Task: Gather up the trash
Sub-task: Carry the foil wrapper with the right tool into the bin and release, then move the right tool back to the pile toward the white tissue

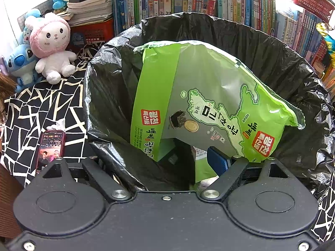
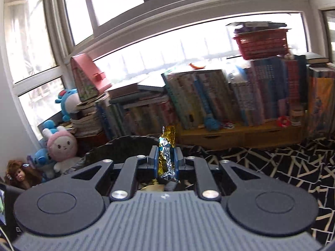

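Note:
In the left wrist view, a bin lined with a black bag point(image 1: 261, 48) fills the frame. A large green seaweed snack packet point(image 1: 199, 96) leans inside it, with its top edge near the rim. My left gripper point(image 1: 165, 163) hovers open over the near rim. Only its right blue pad point(image 1: 217, 161) shows, just below the packet's lower corner. The left finger is hidden behind the bag's rim. In the right wrist view, my right gripper point(image 2: 166, 159) is shut on a crumpled gold and silver foil wrapper point(image 2: 166, 146). It is held upright, above and just right of the bin point(image 2: 125, 146).
A phone point(image 1: 50, 148) with a lit screen lies on the black-and-white patterned cloth point(image 1: 41, 108) left of the bin. Plush toys point(image 1: 52, 44) and a doll point(image 2: 18, 175) sit at the left. Rows of books point(image 1: 178, 2) and a low wooden shelf point(image 2: 240, 133) stand behind.

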